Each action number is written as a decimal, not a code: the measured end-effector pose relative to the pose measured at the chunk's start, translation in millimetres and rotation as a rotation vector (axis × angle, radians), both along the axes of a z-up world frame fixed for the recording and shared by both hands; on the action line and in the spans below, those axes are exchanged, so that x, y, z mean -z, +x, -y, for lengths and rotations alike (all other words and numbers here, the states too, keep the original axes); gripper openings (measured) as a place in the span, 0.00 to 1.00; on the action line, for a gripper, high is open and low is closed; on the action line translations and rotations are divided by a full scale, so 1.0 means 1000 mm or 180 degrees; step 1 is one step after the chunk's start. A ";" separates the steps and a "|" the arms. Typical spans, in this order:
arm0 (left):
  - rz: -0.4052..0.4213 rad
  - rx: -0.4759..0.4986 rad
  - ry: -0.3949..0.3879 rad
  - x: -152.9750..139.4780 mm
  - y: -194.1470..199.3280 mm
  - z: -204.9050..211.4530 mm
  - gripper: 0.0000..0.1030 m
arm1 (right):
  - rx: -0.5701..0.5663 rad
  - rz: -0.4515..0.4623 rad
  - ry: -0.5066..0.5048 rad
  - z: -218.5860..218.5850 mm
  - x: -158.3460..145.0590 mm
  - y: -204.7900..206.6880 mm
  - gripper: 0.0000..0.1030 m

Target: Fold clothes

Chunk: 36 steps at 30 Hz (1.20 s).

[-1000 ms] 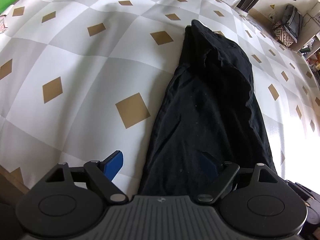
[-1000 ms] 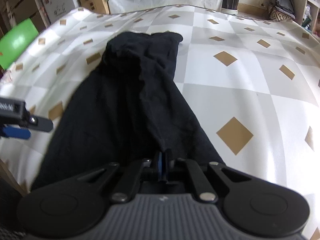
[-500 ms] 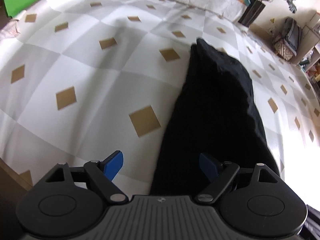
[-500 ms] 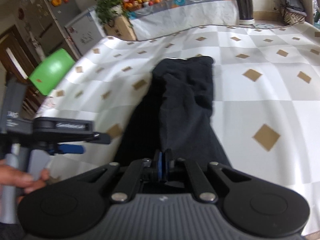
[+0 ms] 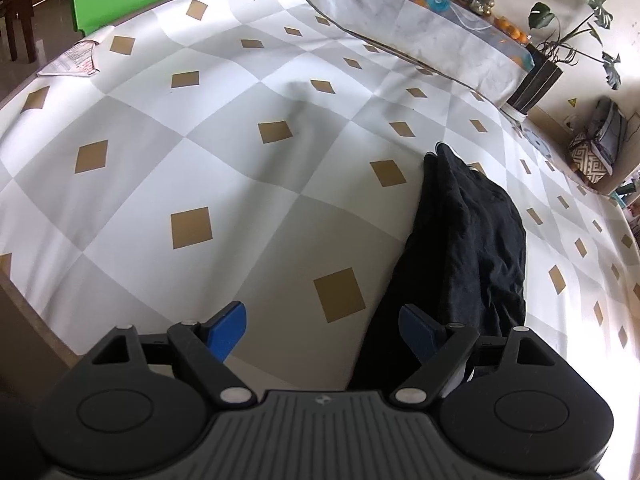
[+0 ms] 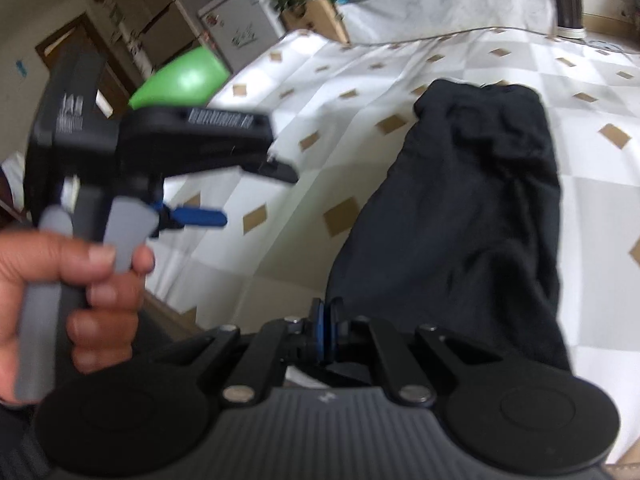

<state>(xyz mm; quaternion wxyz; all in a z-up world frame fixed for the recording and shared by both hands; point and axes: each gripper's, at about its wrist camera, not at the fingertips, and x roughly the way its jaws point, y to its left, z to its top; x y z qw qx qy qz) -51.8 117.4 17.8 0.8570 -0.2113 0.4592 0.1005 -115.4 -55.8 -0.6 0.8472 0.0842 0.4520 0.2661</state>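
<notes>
The table with the checked cloth carried a long black garment, lying near its right side. The left gripper was wide apart and empty. The right gripper was pressed together on the garment's near edge. Only the right view showed the person's hand.

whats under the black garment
The black garment lies on the checked tablecloth. Nothing else shows at its edges; what its folds cover cannot be seen.
</notes>
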 end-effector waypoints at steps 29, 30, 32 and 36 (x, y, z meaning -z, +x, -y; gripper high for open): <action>-0.0215 0.0749 0.0050 0.025 0.005 0.054 0.81 | 0.0984 -0.0291 -0.0439 0.079 0.008 -0.015 0.41; -0.0250 0.0799 0.0075 0.028 0.005 0.060 0.81 | 0.1050 -0.0335 -0.0485 0.083 0.011 -0.016 0.42; -0.0299 0.0893 0.0070 0.034 0.005 0.068 0.81 | 0.1141 -0.0437 -0.0499 0.091 0.016 -0.016 0.42; -0.0389 0.1067 0.0052 0.044 0.003 0.081 0.81 | 0.1151 -0.0555 -0.0579 0.094 0.025 -0.016 0.43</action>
